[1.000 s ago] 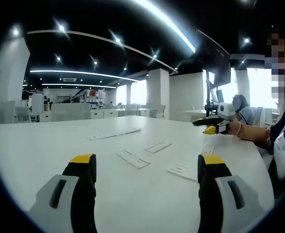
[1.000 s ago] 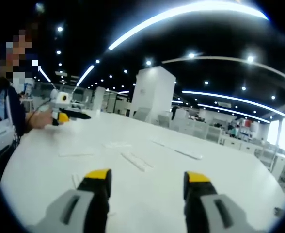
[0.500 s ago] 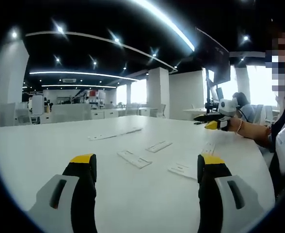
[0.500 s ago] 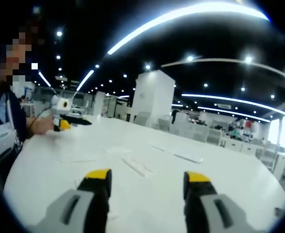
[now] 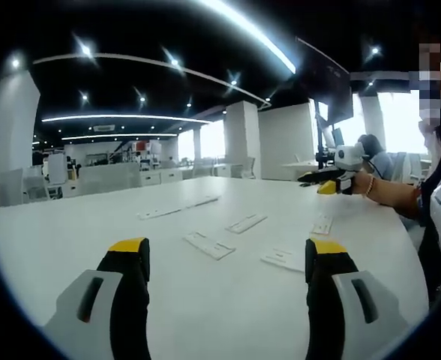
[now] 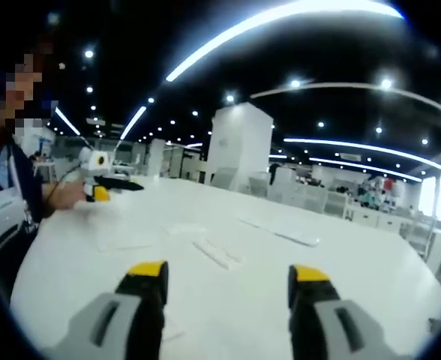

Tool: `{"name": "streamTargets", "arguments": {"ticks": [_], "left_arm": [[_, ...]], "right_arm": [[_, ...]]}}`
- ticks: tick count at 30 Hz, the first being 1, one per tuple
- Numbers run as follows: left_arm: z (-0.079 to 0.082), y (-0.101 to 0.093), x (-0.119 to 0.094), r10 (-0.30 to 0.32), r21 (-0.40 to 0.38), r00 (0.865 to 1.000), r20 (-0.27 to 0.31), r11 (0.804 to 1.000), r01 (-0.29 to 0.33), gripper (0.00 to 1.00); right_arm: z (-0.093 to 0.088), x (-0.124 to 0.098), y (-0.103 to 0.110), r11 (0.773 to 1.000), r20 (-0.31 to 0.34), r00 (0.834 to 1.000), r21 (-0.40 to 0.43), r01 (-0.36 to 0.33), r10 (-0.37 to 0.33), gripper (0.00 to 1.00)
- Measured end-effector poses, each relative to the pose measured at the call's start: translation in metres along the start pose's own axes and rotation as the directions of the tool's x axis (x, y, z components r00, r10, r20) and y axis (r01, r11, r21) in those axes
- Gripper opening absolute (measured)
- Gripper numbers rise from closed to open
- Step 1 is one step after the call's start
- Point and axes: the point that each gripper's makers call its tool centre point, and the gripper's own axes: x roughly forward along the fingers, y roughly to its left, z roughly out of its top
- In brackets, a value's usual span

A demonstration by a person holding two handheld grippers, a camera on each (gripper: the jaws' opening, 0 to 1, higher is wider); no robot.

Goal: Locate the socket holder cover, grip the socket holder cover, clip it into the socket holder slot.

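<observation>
Several flat white plastic pieces lie on the white table (image 5: 70,247); which one is the socket holder cover I cannot tell. In the left gripper view a long strip (image 5: 179,207) lies far back, with shorter pieces (image 5: 247,223) (image 5: 209,245) (image 5: 283,259) nearer. My left gripper (image 5: 226,255) stands open above the table, short of them, with nothing between its jaws. My right gripper (image 6: 228,277) is also open and holds nothing, with a ribbed piece (image 6: 217,253) just ahead of it. A hand holds each gripper out over the table: the right gripper (image 5: 331,181) and the left gripper (image 6: 104,184).
A person (image 5: 438,202) sits at the table's edge, seen on the right of the left gripper view. Another small white piece (image 5: 322,224) lies near that person's hand. Pillars, desks and chairs stand far behind the table. Bare table surface (image 6: 370,277) spreads beyond the pieces.
Both views have shifted a little with the hands. In the left gripper view the right gripper sits slightly higher than before. The white pieces lie where they were, and both grippers stay open.
</observation>
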Motion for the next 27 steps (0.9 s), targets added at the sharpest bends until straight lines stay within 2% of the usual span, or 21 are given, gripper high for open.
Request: {"name": "streamTargets", "arguments": {"ticks": [17,27], "left_arm": [[0.003,-0.010,0.000,-0.043,0.020,0.999,-0.001,0.999,0.043,0.83],[-0.003,-0.013,0.003,-0.055,0.023,0.998,-0.023,0.998,0.055,0.81]], "right_arm": [[0.006,0.001,0.003,1.000,-0.003,1.000,-0.005,-0.023,0.023,0.65],[0.008,0.004,0.007,0.998,-0.032,0.998,-0.038,-0.049,0.048,0.65]]}}
